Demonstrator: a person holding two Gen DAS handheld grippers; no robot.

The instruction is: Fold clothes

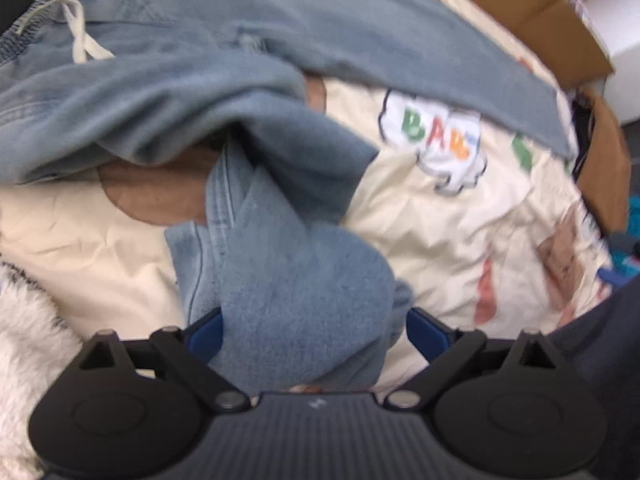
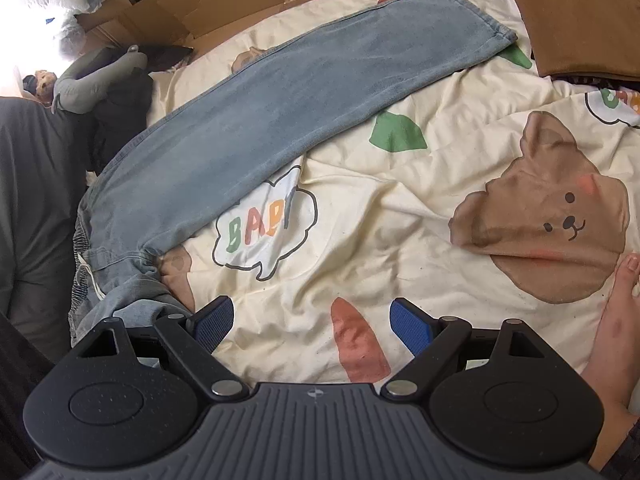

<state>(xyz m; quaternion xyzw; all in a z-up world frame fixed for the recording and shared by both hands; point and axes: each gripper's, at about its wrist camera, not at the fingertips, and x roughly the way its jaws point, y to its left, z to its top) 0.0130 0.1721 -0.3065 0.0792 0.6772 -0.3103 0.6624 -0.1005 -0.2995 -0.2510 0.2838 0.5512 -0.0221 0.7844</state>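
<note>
I see the R gripper [image 2: 312,320] w/ jaws wide apart, nothing between, over the cartoon quilt [image 2: 400,220]. Jeans [image 2: 280,108] lie at left, one leg stretched to far right. Bare foot [image 2: 616,320] near right.

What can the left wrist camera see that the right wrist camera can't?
Only the left wrist view: the left gripper, a bunched leg of the light blue denim trousers between its fingers, and white fluffy fabric. Only the right wrist view: the right gripper open over bare bedding, the brown bear print, a bare foot. Both: trousers, cream cartoon-print quilt, brown cardboard.
</note>
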